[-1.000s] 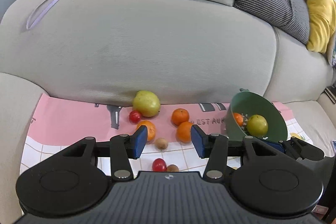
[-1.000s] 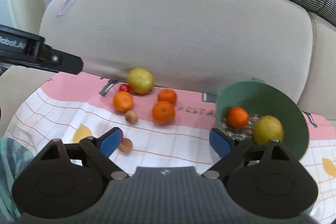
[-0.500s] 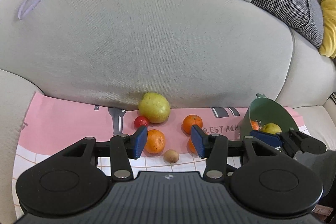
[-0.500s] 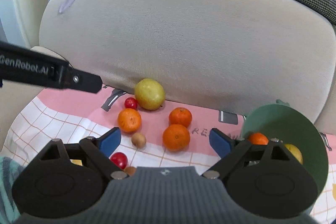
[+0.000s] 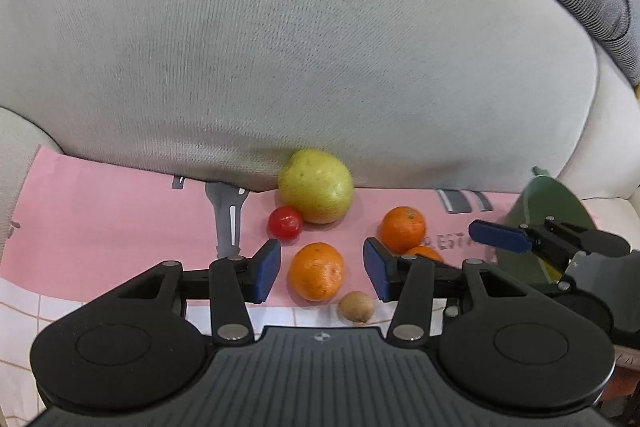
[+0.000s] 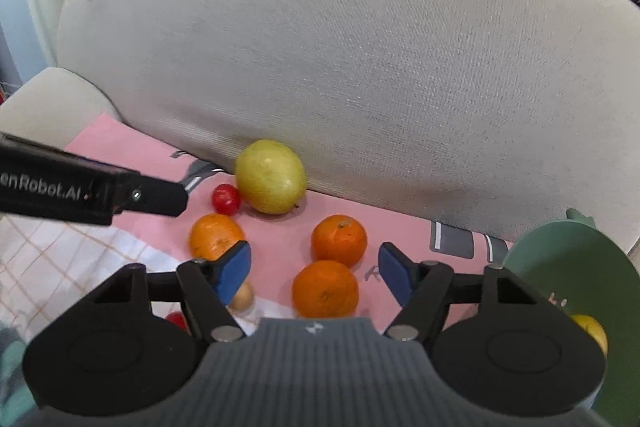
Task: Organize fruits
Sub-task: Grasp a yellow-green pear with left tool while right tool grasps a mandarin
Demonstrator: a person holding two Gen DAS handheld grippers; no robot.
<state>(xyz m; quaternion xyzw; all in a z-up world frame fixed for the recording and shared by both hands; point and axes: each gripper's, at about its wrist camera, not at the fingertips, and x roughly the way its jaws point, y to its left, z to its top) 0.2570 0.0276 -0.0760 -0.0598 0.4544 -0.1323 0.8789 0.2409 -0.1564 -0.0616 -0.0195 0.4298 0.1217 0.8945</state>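
Lining up both grippers over loose fruit on a soft sofa seat, so rolling is the main risk: the cloth [image 5: 100, 219] lies on cushion that gives, and a nudge from one pad could send a round orange away before I close. My left gripper [image 5: 320, 269] is part open, holding nothing, jaws framing the near-left orange [image 5: 317, 270] without touching it; the gap looks only just wider than the fruit, so a slightly off descent would clip it and push it into the small brown fruit [image 5: 356, 307] just beside. My right gripper [image 6: 314, 271] has just been closing, now half open and empty, with the near-right orange [image 6: 325, 289] low between its jaws. The two tools sit close, so they could collide. The green bowl [image 6: 568, 259] at far right is tilted, smooth plastic; dropped fruit could tip it. Orange peel is dimpled and firm, the red tomato [image 5: 285, 222] glossy, the yellow-green pear-like fruit [image 5: 316, 185] lumpy against the woven backrest [image 5: 320, 47].
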